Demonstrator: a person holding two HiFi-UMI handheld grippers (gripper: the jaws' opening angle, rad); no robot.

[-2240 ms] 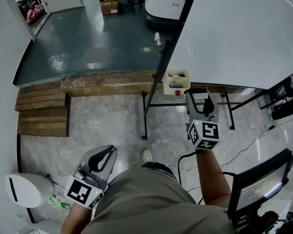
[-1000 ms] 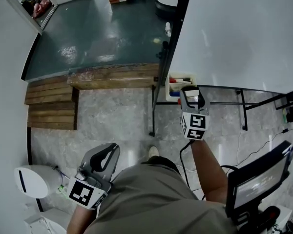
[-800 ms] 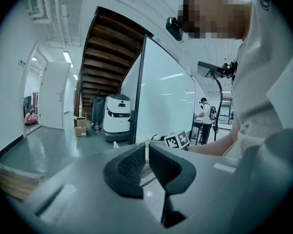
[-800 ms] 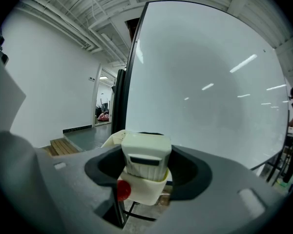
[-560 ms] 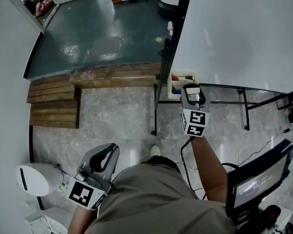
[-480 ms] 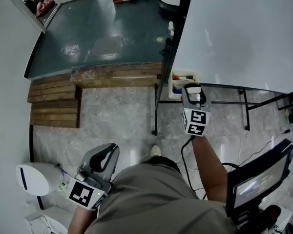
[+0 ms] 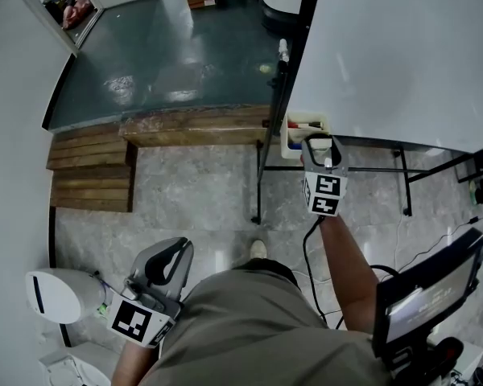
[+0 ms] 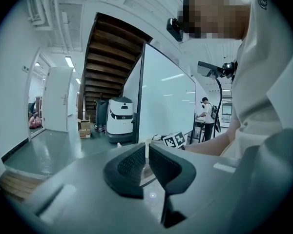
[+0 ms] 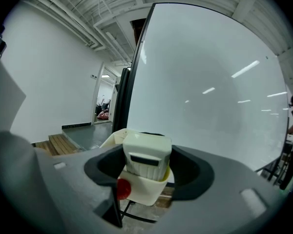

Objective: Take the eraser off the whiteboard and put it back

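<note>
Eraser (image 9: 145, 155): a white, ribbed block that stands upright in the cream holder (image 9: 142, 191) hung on the frame of the whiteboard (image 9: 210, 82), at the board's 7 o'clock corner. In the head view it shows as a pale patch (image 7: 320, 144) at about 1 o'clock from the person's body. The right gripper (image 9: 147, 168) is clamped on it, one dark pad flat against each long side and the jaws wide, because the block is broad. A red cap (image 9: 123, 189) sits at 8 o'clock of the eraser, in the same holder. The left gripper (image 8: 146, 164) is closed on nothing and hangs low at 7 o'clock of the head view (image 7: 166, 265), well apart from the board.

The eraser looks light and stiff, with a hard plastic shell that may be smooth enough to slip. The long sides, above the holder's rim, look like the best hold. A straight lift toward 12 o'clock should clear the pocket; a tilted pull could catch the rim or drag the holder
</note>
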